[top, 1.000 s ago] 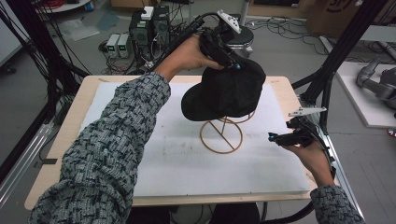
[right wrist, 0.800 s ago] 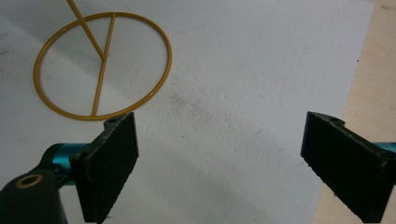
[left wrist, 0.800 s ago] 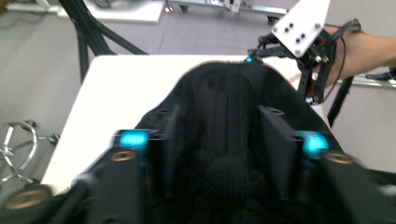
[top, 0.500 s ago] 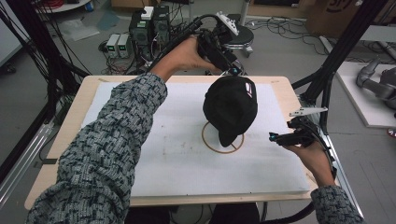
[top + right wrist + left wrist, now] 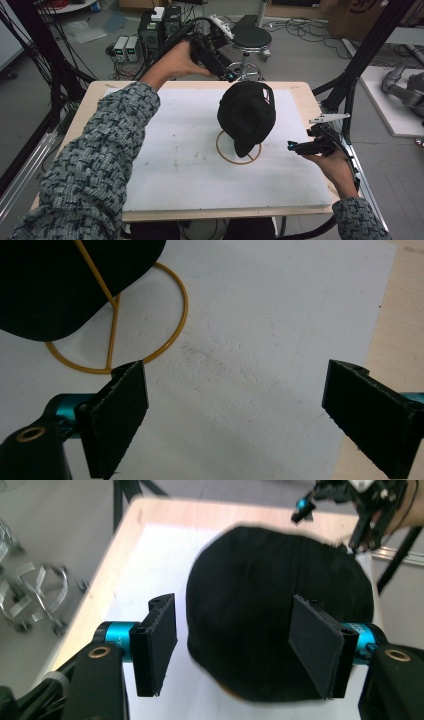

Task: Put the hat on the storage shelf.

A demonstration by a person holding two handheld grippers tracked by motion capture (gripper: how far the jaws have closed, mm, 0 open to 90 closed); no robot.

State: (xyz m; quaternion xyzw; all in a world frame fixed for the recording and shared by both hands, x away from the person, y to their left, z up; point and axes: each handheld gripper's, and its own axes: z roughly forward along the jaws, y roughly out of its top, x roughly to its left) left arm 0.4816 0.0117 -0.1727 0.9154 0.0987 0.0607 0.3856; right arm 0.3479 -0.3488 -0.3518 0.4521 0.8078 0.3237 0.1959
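Observation:
A black cap (image 5: 247,117) sits on a gold wire stand whose ring base (image 5: 239,159) lies on the white mat, with the brim pointing toward the near edge. My left gripper (image 5: 226,75) hovers open just behind and above the cap, not touching it. In the left gripper view the cap (image 5: 275,615) lies beyond the open left gripper (image 5: 240,650). My right gripper (image 5: 295,147) stands open at the table's right side, level with the ring. In the right gripper view the cap's brim (image 5: 65,285) and the stand's ring (image 5: 170,335) lie ahead of the open right gripper (image 5: 240,420).
A white mat (image 5: 180,165) covers most of the wooden table (image 5: 300,92). Behind the table stand a round stool (image 5: 252,37) and electronics boxes (image 5: 150,32) with cables. Black frame posts (image 5: 350,80) rise at the right edge.
The left gripper carried the cap down onto the stand, let it go and pulled back toward the far edge. The cap now rests there with its brim forward. The right gripper stayed put.

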